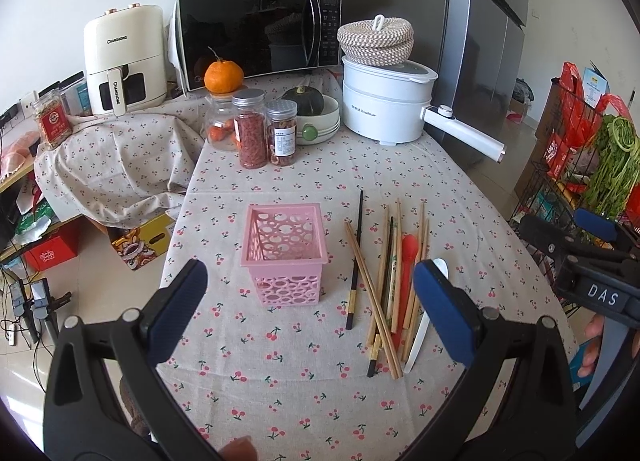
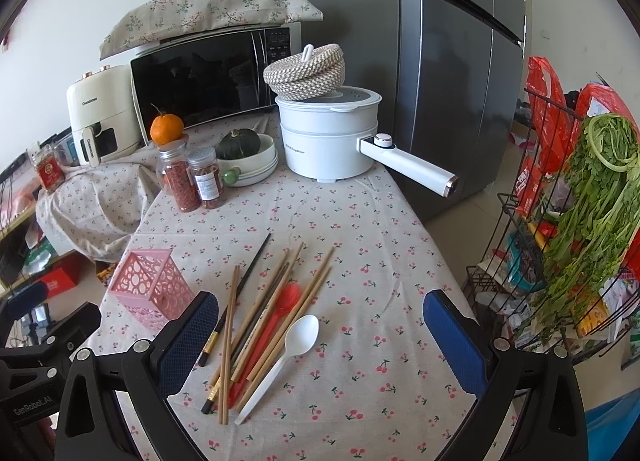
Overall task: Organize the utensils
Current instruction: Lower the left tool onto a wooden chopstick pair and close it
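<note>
Nothing has yet been picked up — both the left gripper [image 1: 310,307] and right gripper [image 2: 320,341] are held spread wide and empty above the tablecloth [image 2: 360,221]. The chopsticks [image 2: 272,309], red spoon [image 2: 286,297] and white spoon [image 2: 300,335] lie scattered just beside the empty pink basket [image 1: 284,235]; a first grasp is called for, probably one utensil pinched and stood upright in the basket.

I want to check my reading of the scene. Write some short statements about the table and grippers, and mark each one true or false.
1. The pink basket is empty. True.
2. The white spoon stands inside the basket. False: it lies on the tablecloth beside the chopsticks.
3. Both the left gripper and the right gripper are open. True.
4. The orange sits on the microwave. False: it rests on a jar.
</note>
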The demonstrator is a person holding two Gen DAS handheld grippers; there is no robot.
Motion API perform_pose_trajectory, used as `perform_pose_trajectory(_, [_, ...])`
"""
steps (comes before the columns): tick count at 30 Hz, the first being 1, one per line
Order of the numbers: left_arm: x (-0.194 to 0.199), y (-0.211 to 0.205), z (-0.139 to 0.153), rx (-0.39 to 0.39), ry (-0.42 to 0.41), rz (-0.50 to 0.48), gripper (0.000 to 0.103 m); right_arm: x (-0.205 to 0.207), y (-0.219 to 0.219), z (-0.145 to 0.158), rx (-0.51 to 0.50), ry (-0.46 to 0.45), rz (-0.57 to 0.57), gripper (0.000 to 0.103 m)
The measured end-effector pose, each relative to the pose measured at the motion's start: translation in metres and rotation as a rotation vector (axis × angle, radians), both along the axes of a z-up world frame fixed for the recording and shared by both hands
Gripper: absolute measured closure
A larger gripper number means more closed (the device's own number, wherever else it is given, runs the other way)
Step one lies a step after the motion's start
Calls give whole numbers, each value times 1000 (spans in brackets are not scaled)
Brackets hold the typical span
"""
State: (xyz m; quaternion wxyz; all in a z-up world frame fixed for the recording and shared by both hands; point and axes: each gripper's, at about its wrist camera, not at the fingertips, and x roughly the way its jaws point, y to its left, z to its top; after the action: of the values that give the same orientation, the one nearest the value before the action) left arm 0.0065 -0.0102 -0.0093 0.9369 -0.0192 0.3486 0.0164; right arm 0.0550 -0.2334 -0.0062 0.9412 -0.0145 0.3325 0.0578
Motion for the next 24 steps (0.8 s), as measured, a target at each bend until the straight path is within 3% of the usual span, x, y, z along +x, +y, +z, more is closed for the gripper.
perform_pose_trajectory(5, [16,-1,-1,6,102,-46,1,11,-15,-4,41,51,-23,0])
perform_pose_trajectory(9, [31,-8,2,-42,191,-105,1,26,-27,-17,72,130,-15,0])
perform_pose_trajectory(14, [54,-32,3,-44,247,-170,4,50,-41,-39,120,237,-27,0])
perform_pose_trajectory(17, [77,-43,-7,-102,321,-191,20,67,-51,-48,162,286,-41,0])
perform_pose_trajectory(19, [93,-50,-20,-141,385,-201,36,80,-56,-52,169,301,-53,3])
perform_pose_trajectory(24, [129,-70,-57,-83,490,-166,59,102,-67,-68,196,376,-58,14])
